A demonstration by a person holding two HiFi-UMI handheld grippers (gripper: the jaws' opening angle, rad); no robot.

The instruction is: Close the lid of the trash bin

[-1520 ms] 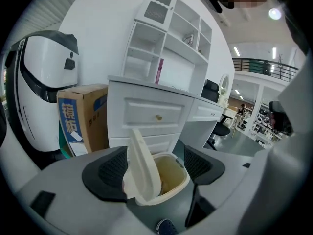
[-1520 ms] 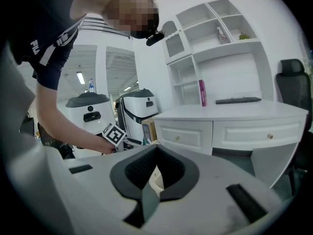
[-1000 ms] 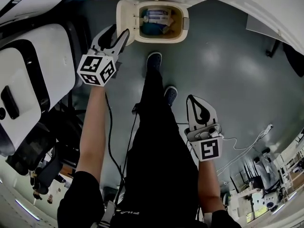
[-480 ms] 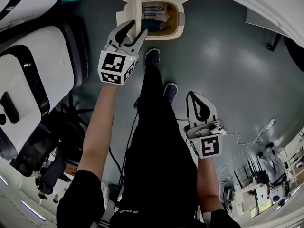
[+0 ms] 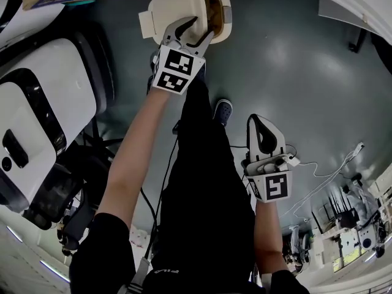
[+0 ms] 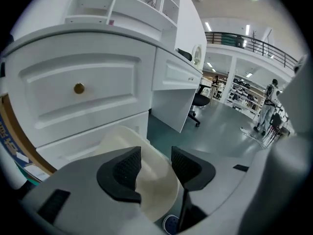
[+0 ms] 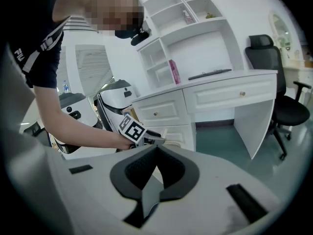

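Head view: glossy grey-green floor (image 5: pixel 294 72); trash bin (image 5: pixel 224 22) against white drawers (image 6: pixel 78 92).

The trash bin (image 5: pixel 222 16) is standing on the floor (image 5: pixel 294 72) before the drawers (image 6: pixel 98 82), its lid (image 6: pixel 122 137) leaning between the left gripper's (image 6: pixel 155 163) jaws.

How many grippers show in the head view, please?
2: the left gripper at the top, its jaws just opened wider with the bin lid between them; the right gripper lower right.

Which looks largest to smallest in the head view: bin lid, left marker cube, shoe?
1. bin lid
2. left marker cube
3. shoe
The cube is nearer the camera, so this is apparent size only.
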